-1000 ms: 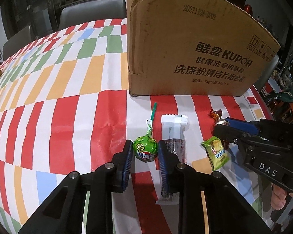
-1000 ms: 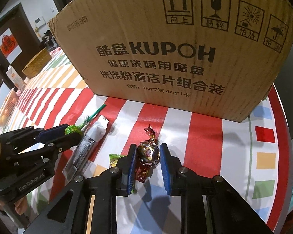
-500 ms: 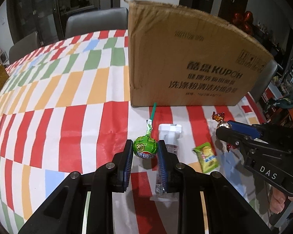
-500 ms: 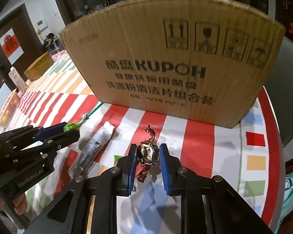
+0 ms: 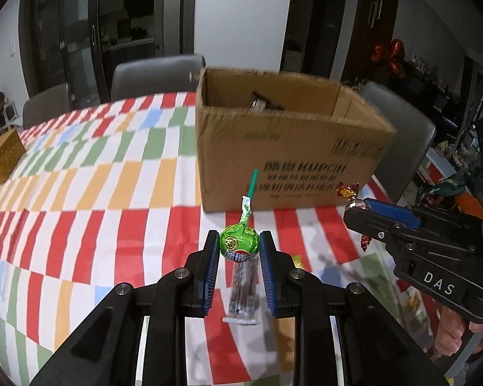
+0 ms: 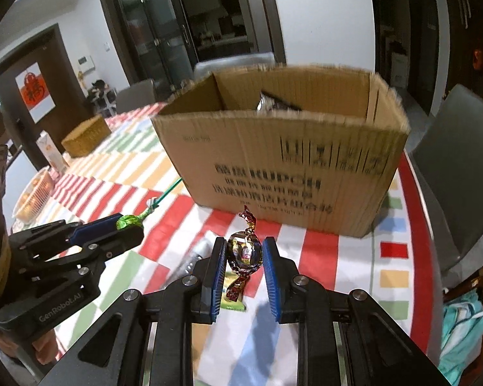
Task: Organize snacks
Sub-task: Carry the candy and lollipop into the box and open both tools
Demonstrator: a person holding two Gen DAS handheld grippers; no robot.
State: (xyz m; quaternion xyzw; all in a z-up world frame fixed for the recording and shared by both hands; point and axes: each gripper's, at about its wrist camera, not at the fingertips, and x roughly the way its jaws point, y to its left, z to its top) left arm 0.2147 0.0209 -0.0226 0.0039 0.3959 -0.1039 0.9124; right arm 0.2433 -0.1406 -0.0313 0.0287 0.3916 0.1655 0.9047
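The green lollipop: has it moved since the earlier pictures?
Yes. The green lollipop, between the left gripper fingers, has risen off the table, nearer the brown cardboard box rim.

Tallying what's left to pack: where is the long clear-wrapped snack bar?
In the left wrist view, the snack bar lies on the tablecloth, below the left gripper.

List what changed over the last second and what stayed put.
Both hand-held grippers rose: the left lifted the lollipop, the right the candy, high enough to see into the box. Both grips stayed shut. The clear packet and green packet stayed on the table.
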